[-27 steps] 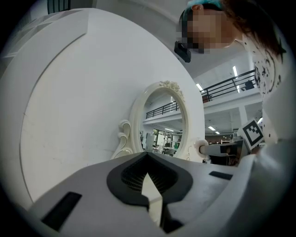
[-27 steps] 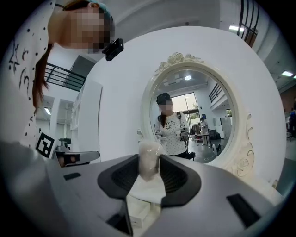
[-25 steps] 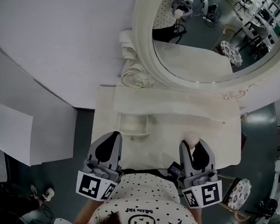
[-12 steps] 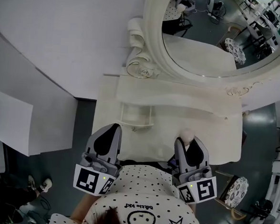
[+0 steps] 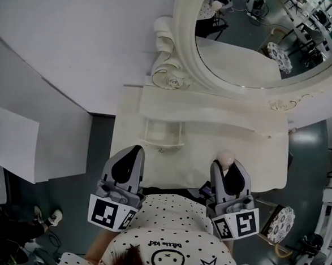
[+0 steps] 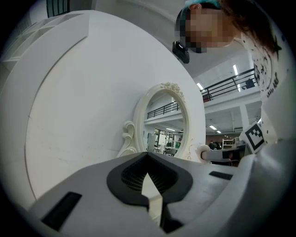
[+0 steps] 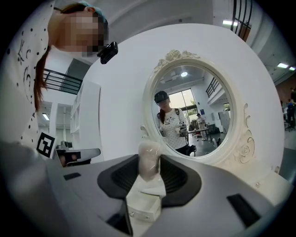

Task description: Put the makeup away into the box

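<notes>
Right gripper [image 5: 226,165] clamps a beige makeup sponge [image 5: 226,157] upright. The white box [image 5: 147,133] lies ahead-left, nearer the closed, empty left gripper [image 5: 132,155].

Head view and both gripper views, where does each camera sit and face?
Head view: on the person's head, looking steeply down at table and mirror; shows spotted shirt, left hand-held gripper, right hand-held gripper.
Left gripper view: on that gripper, along its shut jaws toward the mirror; shirt at right.
Right gripper view: along jaws gripping a sponge, toward the mirror; shirt at left.
All three share the mirror.
</notes>
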A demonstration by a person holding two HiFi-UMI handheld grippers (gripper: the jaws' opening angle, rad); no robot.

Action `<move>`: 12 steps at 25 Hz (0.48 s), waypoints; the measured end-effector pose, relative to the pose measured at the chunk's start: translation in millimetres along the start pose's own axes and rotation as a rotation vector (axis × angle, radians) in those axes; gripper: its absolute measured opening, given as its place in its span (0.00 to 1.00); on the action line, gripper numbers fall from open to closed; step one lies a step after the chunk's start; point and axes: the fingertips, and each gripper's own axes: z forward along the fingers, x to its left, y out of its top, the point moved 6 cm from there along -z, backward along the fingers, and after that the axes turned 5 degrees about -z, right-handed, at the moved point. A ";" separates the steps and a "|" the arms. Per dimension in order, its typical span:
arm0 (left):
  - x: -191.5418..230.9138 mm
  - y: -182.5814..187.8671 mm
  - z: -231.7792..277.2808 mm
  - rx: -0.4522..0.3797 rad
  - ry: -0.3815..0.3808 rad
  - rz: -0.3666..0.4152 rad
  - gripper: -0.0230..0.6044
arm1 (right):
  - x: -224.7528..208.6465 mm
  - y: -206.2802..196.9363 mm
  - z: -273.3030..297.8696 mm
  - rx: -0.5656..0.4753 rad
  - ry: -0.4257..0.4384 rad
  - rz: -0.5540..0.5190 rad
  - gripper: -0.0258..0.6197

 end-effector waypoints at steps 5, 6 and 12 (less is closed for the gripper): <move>4.3 -1.1 -2.3 0.000 0.011 -0.006 0.03 | 5.1 0.6 7.2 0.003 0.021 -0.019 0.27; 5.5 -1.2 -2.8 -0.001 0.014 -0.007 0.03 | 6.5 0.4 9.7 0.004 0.028 -0.024 0.27; 12.4 -0.7 -5.2 -0.007 0.038 -0.010 0.03 | 15.6 -0.2 34.2 0.013 0.093 -0.062 0.27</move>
